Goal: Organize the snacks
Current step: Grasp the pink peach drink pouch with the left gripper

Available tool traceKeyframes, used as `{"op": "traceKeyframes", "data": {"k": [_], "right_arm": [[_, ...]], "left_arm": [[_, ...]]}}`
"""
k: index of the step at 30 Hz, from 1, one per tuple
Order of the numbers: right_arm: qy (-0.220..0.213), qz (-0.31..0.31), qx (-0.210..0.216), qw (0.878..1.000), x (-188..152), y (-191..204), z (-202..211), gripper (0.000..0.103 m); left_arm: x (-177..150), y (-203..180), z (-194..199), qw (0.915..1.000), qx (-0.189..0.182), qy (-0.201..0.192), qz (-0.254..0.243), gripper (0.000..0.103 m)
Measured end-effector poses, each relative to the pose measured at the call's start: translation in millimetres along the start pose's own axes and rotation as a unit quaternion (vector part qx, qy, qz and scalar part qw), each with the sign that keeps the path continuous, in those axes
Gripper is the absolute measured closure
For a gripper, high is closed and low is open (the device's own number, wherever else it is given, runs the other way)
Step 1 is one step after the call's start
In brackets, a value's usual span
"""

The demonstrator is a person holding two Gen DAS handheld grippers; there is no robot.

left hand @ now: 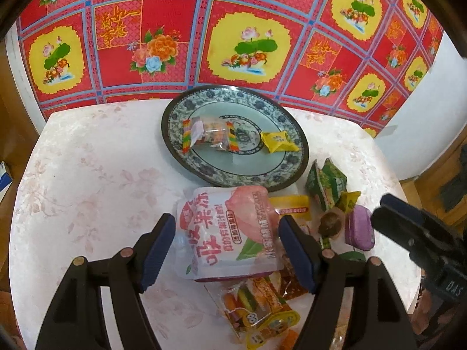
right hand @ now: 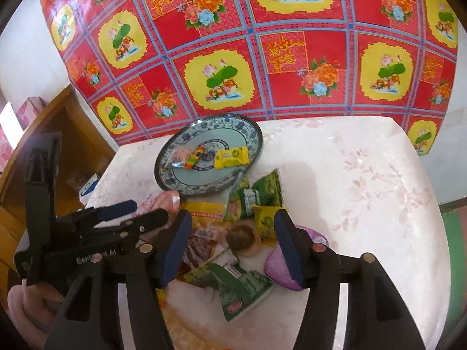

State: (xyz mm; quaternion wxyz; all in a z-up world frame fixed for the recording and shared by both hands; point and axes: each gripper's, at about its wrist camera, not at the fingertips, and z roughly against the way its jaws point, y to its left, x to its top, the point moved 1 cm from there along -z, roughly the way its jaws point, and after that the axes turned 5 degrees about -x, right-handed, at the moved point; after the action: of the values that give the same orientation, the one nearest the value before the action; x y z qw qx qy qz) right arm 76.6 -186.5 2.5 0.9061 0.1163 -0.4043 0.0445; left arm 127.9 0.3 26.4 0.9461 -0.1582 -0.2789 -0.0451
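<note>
A blue-patterned plate (left hand: 204,172) sits at the back of the small white table and holds a clear rainbow-edged packet (left hand: 208,134) and a yellow packet (left hand: 278,141). My left gripper (left hand: 226,250) is open, its jaws on either side of a pink and white pouch (left hand: 227,227) that lies on the snack pile. My right gripper (right hand: 230,248) is open above the pile, over a round brown-topped snack (right hand: 242,237), a purple packet (right hand: 277,265) and green packets (right hand: 256,194). The plate also shows in the right wrist view (right hand: 175,180).
More snacks lie near the table's front edge: an orange mixed packet (left hand: 256,300) and a green bag (right hand: 242,288). A red, yellow and blue flowered cloth (left hand: 175,29) hangs behind the table. A wooden shelf (right hand: 58,134) stands at the left.
</note>
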Motion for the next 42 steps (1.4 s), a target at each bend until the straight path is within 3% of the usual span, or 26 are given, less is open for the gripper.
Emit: {"op": "traceKeyframes", "data": {"k": [3, 7, 16, 27, 36, 41, 42], "right_arm": [[0.007, 0.001, -0.006, 1.0, -4.9, -2.5, 0.6, 0.042], [0.016, 0.0, -0.017, 1.0, -11.9, -6.1, 0.0, 0.031], [0.03, -0.01, -0.037, 0.999, -26.3, -14.3, -2.4, 0.03], [0.039, 0.024, -0.005, 0.999, -35.4, 3.5, 1.6, 0.03], [0.051, 0.046, 0.007, 0.998, -40.6, 15.5, -7.2, 0.03], [0.058, 0.039, 0.006, 0.998, -41.7, 14.8, -13.7, 0.03], [0.059, 0.038, 0.006, 0.998, -41.9, 14.6, -15.0, 0.03]], "left_arm": [[0.6, 0.3, -0.8, 1.0, 0.002, -0.002, -0.001, 0.024], [1.1, 1.3, -1.9, 0.9999, 0.007, -0.009, 0.002, 0.021], [0.1, -1.9, -2.9, 0.9997, 0.018, -0.015, -0.004, 0.02], [-1.6, -5.4, -3.9, 0.9994, 0.029, -0.018, -0.006, 0.019], [-10.8, -13.2, -4.1, 0.9978, 0.049, -0.026, -0.037, 0.02], [-9.4, -8.9, 1.0, 0.9985, 0.024, -0.038, -0.032, 0.039], [-9.7, -8.9, 1.0, 0.9985, 0.024, -0.037, -0.032, 0.039]]}}
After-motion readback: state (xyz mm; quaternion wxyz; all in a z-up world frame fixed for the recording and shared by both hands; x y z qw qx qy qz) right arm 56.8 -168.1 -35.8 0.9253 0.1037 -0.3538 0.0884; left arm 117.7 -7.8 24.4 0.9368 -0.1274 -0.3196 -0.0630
